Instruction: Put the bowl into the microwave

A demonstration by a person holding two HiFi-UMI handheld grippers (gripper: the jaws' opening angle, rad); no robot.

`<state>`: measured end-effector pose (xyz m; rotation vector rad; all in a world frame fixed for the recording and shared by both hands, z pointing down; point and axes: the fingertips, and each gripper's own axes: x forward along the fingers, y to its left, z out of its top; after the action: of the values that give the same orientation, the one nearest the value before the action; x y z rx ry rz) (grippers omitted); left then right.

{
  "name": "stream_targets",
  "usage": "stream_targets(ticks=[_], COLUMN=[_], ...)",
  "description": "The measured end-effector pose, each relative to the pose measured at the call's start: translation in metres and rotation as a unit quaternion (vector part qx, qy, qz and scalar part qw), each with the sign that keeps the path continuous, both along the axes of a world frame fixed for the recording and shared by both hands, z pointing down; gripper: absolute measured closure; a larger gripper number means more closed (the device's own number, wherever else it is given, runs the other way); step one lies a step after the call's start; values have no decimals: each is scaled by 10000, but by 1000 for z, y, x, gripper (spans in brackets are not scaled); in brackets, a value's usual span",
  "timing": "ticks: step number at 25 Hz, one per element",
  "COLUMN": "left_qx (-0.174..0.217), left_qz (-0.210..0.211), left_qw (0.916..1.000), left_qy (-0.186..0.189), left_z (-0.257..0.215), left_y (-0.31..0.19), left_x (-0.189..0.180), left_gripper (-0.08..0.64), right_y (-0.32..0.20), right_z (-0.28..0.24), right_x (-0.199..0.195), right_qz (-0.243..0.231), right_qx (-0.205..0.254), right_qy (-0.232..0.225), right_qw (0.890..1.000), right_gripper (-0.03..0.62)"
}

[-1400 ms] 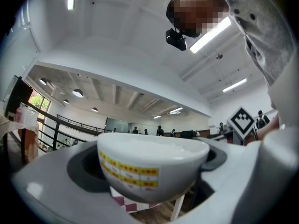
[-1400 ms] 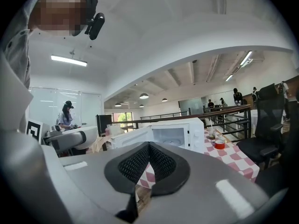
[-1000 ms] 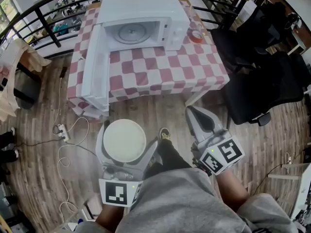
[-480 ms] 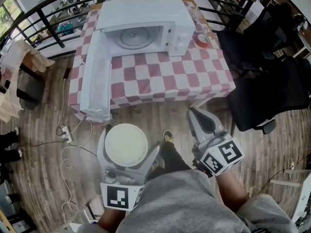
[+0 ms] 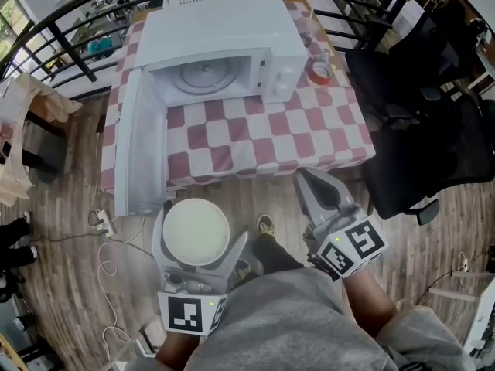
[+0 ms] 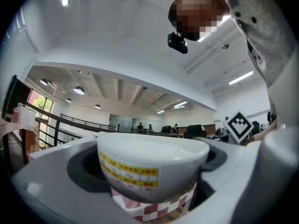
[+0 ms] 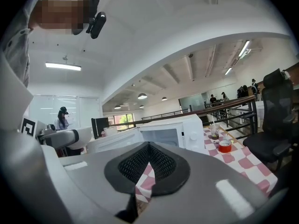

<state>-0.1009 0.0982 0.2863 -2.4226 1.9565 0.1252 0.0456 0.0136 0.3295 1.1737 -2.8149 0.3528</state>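
Your left claw (image 5: 199, 233) clamps the white, yellow-banded ceramic bowl (image 6: 152, 164), right claw (image 5: 308, 178) closed empty; clip the white microwave (image 5: 224, 41)'s open door (image 5: 139, 149) and you could drop it

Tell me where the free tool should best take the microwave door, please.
The door stands open as a thin upright panel. Probably take its near free end: the right tool, now shut and empty, could open and straddle that edge, coming from the front.

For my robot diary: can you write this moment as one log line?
left claw: shut on bowl | right claw: shut, empty | microwave: door open | bowl: not yet inside
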Motion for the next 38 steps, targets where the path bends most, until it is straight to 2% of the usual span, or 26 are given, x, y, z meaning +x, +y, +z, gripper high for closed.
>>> stream_targets(ticks=[15, 38], left_qx=[-59, -39], left_qz=[-150, -281], left_qw=[9999, 9995], left_qy=[-33, -131], left_z=[-4, -8], left_y=[-65, -99], left_x=[6, 30], left_gripper=[23, 23], right_y=[-69, -97], right_z=[2, 6], right_x=[5, 15], right_qz=[-110, -464], right_qx=[-59, -136], right_qy=[-100, -270], right_qw=[9999, 9985], right_gripper=[592, 592])
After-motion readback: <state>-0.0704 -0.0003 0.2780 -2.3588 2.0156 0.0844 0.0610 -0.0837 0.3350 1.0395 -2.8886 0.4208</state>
